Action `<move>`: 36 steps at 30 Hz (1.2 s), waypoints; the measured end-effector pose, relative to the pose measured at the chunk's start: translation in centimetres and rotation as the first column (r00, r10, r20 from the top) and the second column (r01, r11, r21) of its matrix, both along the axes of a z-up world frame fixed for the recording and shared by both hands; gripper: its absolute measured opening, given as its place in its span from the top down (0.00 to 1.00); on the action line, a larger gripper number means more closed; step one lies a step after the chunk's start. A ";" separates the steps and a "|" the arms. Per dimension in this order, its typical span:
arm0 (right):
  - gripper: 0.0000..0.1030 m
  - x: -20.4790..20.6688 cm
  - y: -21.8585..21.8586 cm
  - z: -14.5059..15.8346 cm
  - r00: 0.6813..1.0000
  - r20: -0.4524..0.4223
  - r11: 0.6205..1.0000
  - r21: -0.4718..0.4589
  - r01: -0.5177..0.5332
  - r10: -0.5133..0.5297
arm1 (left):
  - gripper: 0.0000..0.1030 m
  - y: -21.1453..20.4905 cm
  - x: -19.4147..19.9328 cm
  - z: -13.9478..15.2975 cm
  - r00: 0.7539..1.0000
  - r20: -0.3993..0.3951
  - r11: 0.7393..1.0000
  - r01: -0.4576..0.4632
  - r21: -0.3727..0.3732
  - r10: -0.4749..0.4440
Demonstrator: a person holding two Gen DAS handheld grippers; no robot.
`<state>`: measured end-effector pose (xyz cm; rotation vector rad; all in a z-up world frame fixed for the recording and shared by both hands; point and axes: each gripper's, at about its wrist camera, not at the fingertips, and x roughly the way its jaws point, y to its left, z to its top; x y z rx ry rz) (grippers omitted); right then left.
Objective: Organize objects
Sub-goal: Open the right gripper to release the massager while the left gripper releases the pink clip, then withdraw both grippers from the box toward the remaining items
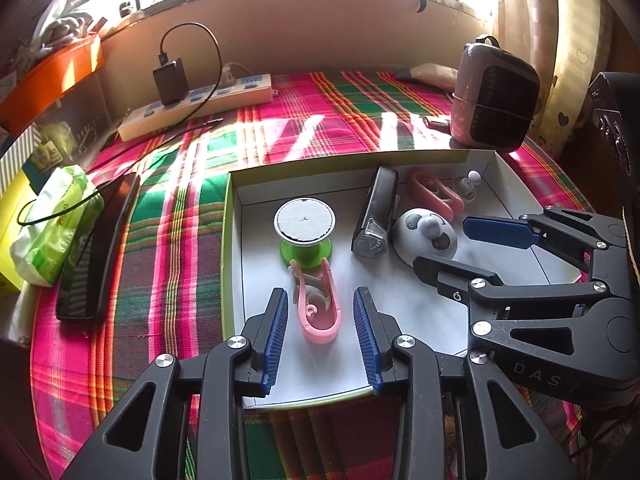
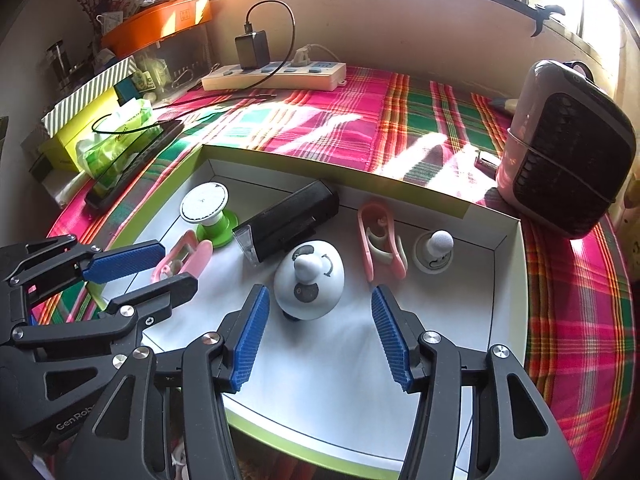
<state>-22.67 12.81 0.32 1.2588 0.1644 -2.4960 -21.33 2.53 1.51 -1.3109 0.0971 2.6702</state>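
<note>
The left claw (image 1: 320, 336) is held apart astride a pink clip (image 1: 318, 306) lying in the white box (image 1: 486, 168), untouched. The right claw (image 2: 316, 338) is spread too, the white dome toy (image 2: 308, 280) standing at its 12 o'clock. A green-based spool (image 1: 305, 232) sits at 12 o'clock of the clip.

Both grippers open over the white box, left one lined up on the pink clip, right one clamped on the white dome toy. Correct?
Not clamped. In the right wrist view the right gripper stands open, pads clear of the white dome toy. The rest holds: left gripper open around the pink clip, both over the white box.
</note>
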 end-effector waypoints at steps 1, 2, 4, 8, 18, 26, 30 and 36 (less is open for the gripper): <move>0.47 0.1 0.1 0.1 1.000 -0.002 1.000 -0.003 0.002 -0.002 | 0.69 0.0 0.2 0.1 1.000 -0.002 1.000 0.001 0.001 -0.001; 0.47 0.2 0.1 0.2 1.000 -0.004 1.000 -0.007 0.003 -0.003 | 0.69 -0.1 0.3 0.2 1.000 -0.004 1.000 0.000 0.000 0.000; 0.47 0.5 0.2 0.3 1.000 -0.007 1.000 -0.010 0.006 -0.006 | 0.69 -0.1 0.6 0.4 1.000 -0.006 1.000 -0.002 0.001 0.002; 0.47 1.0 0.3 0.7 1.000 -0.015 1.000 -0.013 0.009 -0.009 | 0.69 -0.2 1.3 0.8 1.000 -0.014 1.000 -0.005 0.000 0.005; 0.47 3.1 0.6 2.0 0.999 -0.050 0.999 -0.029 0.016 -0.017 | 0.69 -0.3 3.4 1.9 0.999 -0.044 1.000 -0.010 0.005 0.010; 0.47 5.2 0.8 2.9 0.996 -0.082 0.999 -0.037 0.024 -0.027 | 0.69 -0.1 5.2 2.6 0.998 -0.060 1.000 -0.005 0.007 0.005; 0.47 6.2 1.2 3.3 0.994 -0.098 0.998 -0.048 0.036 -0.040 | 0.69 -0.4 6.2 3.1 0.997 -0.075 1.000 -0.009 0.029 0.012; 0.47 7.7 2.0 3.4 0.992 -0.107 0.996 -0.069 0.061 -0.068 | 0.69 -1.0 7.8 3.1 0.997 -0.081 0.998 -0.016 0.061 0.021</move>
